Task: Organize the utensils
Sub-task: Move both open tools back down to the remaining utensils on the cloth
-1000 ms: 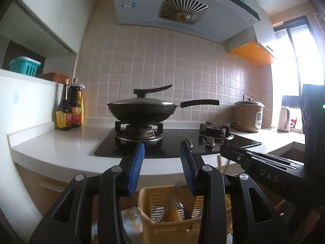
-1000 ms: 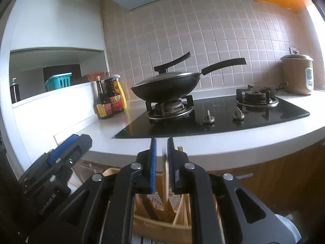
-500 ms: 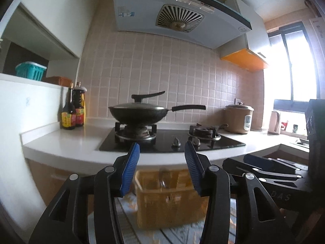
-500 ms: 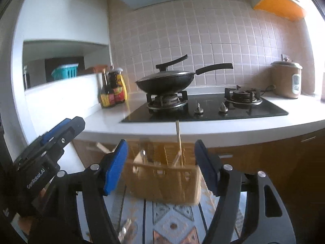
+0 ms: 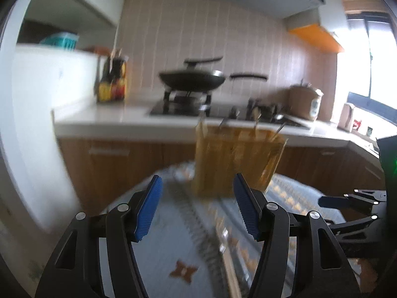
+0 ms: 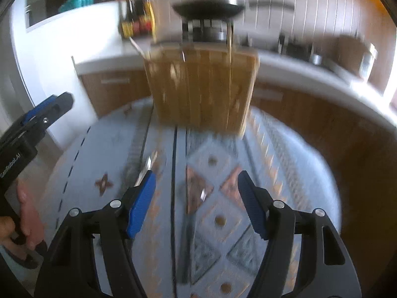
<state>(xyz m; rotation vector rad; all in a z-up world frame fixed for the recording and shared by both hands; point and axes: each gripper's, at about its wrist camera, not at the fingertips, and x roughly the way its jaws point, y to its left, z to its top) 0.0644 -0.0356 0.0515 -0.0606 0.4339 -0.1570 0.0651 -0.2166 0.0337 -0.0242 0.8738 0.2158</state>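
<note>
A yellow slatted utensil basket stands on a patterned cloth and holds chopsticks and other utensils; it also shows in the left wrist view. Two utensils lie loose on the cloth: a metal one near the right gripper's left finger and a dark-handled one between its fingers. My right gripper is open and empty above the cloth, short of the basket. My left gripper is open and empty, also short of the basket. Both views are motion-blurred.
Behind the table runs a white counter with a gas hob, a lidded black wok, sauce bottles and a rice cooker. Wooden cabinets sit below. The other gripper shows at each view's edge.
Both grippers have drawn back and tilted down from the basket. The right gripper, shut over the basket a second ago, has opened wide. The loose utensils on the cloth have come into view.
</note>
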